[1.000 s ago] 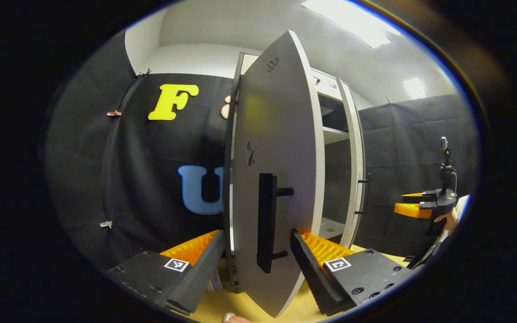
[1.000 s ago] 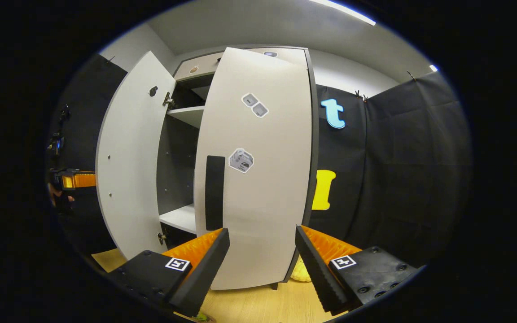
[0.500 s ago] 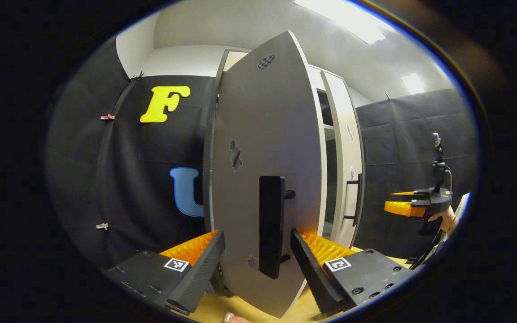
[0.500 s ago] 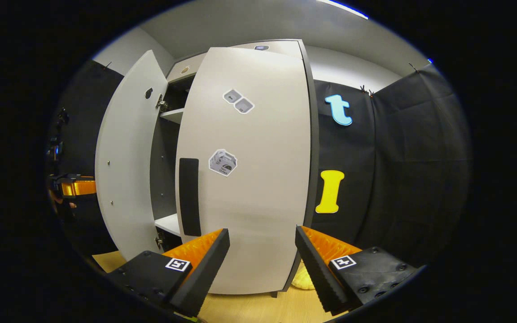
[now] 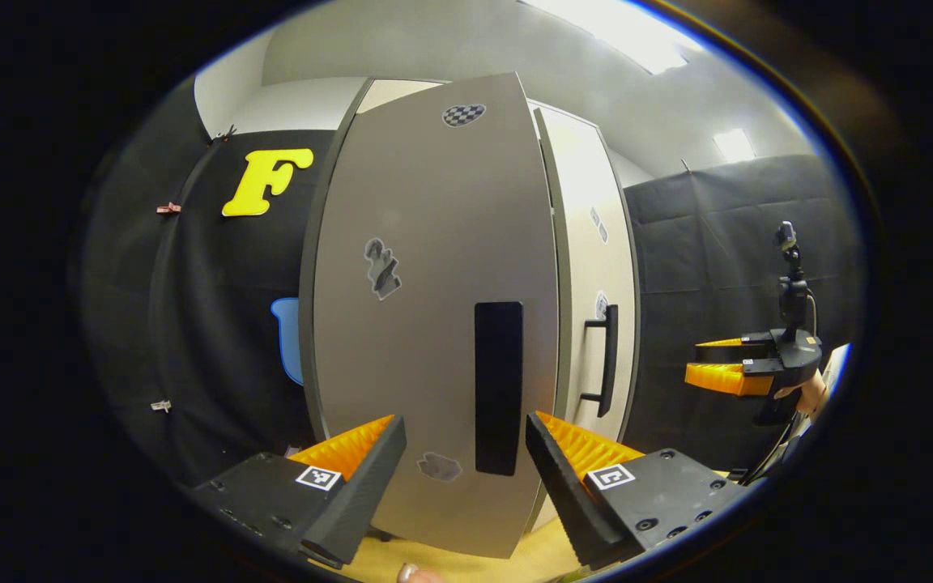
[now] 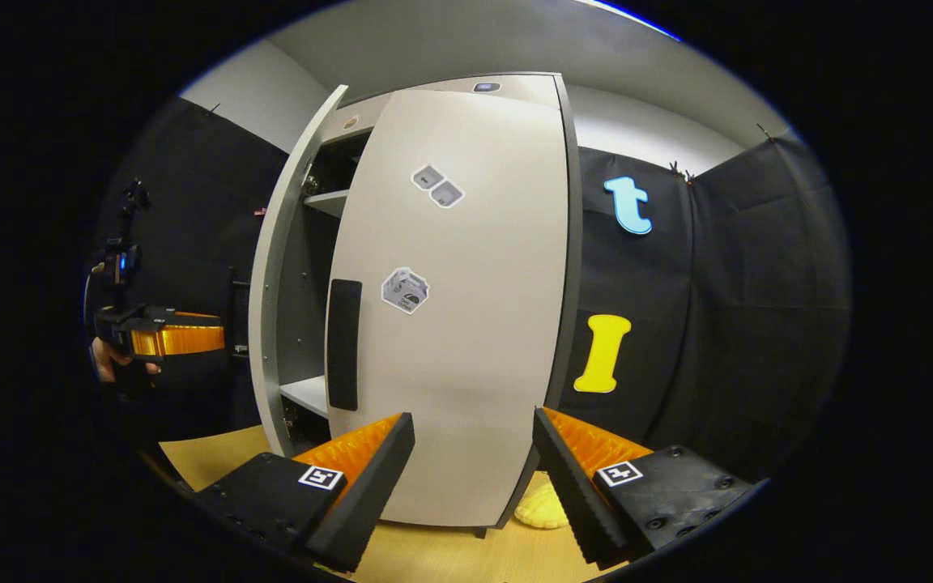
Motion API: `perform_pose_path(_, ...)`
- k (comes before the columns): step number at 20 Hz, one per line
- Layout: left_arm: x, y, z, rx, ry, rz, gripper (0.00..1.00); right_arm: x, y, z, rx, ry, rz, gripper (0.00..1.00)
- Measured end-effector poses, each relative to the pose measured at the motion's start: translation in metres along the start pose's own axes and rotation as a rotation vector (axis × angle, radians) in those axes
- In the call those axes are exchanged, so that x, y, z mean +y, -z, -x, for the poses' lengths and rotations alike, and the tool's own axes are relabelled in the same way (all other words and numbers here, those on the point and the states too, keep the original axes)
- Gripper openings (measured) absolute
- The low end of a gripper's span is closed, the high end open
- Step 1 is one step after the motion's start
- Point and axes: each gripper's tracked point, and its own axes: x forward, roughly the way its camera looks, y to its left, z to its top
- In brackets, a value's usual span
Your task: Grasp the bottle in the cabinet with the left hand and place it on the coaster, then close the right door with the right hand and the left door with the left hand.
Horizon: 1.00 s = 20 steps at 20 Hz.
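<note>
Closest to you in the left gripper view, your left gripper (image 5: 465, 474) stands with its jaws spread apart and holding nothing. Directly ahead of it, very near, is the left door (image 5: 434, 324) of the cabinet, seen almost face on, with its dark upright handle (image 5: 498, 387) between your fingers' line of sight. This door looks nearly shut; the right gripper view shows it edge-on (image 6: 288, 267) with a gap open to the shelves (image 6: 308, 394) inside.

In the right gripper view, your right gripper (image 6: 473, 478) is likewise spread open and empty, close in front of the right door (image 6: 466, 308), which appears closed or very nearly so against the cabinet frame. Its handle (image 6: 344, 344) is a dark upright bar.

The step in hand looks like the last one: closing the left door. The next move likely calls for a steady forward push on the door face until it meets the frame.

The bottle and coaster cannot be made out here. A pale yellow thing (image 6: 542, 510) lies on the floor beside the cabinet's base; what it is, is unclear.

The surface beneath the cabinet is light wood (image 6: 442, 559). Beyond it, black cloth (image 6: 717, 324) lines the booth, with a pale wall and ceiling lights (image 5: 628, 40) above.
</note>
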Motion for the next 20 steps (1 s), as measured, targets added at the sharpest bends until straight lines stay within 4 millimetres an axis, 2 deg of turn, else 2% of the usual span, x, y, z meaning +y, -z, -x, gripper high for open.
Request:
perform_pose_path(10,-0.001,-0.003,0.023,0.010,-0.082,0.028,0.94,0.017,-0.009,0.031,-0.023,0.019,-0.009,0.98)
perform_pose_path(14,-0.007,-0.003,0.026,0.013,-0.112,0.003,0.95,0.016,-0.007,0.045,-0.011,0.051,-0.017,0.98)
perform_pose_path(20,-0.018,-0.002,0.028,-0.002,-0.104,0.059,0.93,0.012,-0.009,0.051,-0.005,0.091,-0.021,0.98)
